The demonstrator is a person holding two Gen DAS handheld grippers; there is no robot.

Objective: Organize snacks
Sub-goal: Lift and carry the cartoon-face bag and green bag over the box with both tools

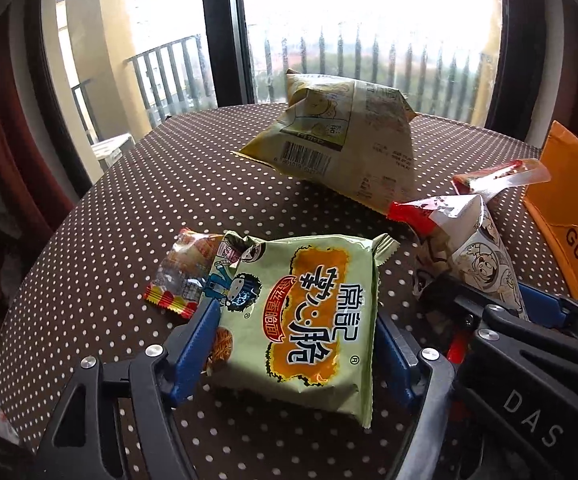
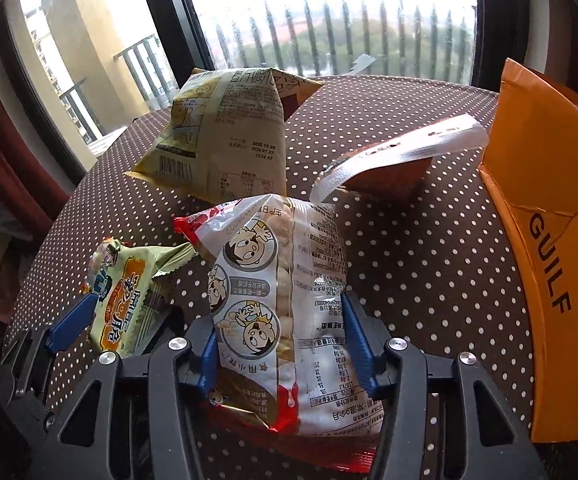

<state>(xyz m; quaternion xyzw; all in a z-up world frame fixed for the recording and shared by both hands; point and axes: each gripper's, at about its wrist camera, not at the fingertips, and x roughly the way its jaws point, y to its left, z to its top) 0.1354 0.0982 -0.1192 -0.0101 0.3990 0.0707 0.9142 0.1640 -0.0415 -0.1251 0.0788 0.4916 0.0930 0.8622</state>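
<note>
Left gripper [image 1: 293, 336] clasps a green noodle packet [image 1: 297, 320]; right gripper [image 2: 281, 344] clasps a white cartoon-printed bag [image 2: 285, 300]

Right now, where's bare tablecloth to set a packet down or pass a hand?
The dotted tablecloth is bare between the white cartoon packet and the orange box. More bare cloth lies left of the yellow bag, toward the table edge. The middle is crowded: the green noodle packet, the small clear packet and the cartoon packet bunch together.
</note>
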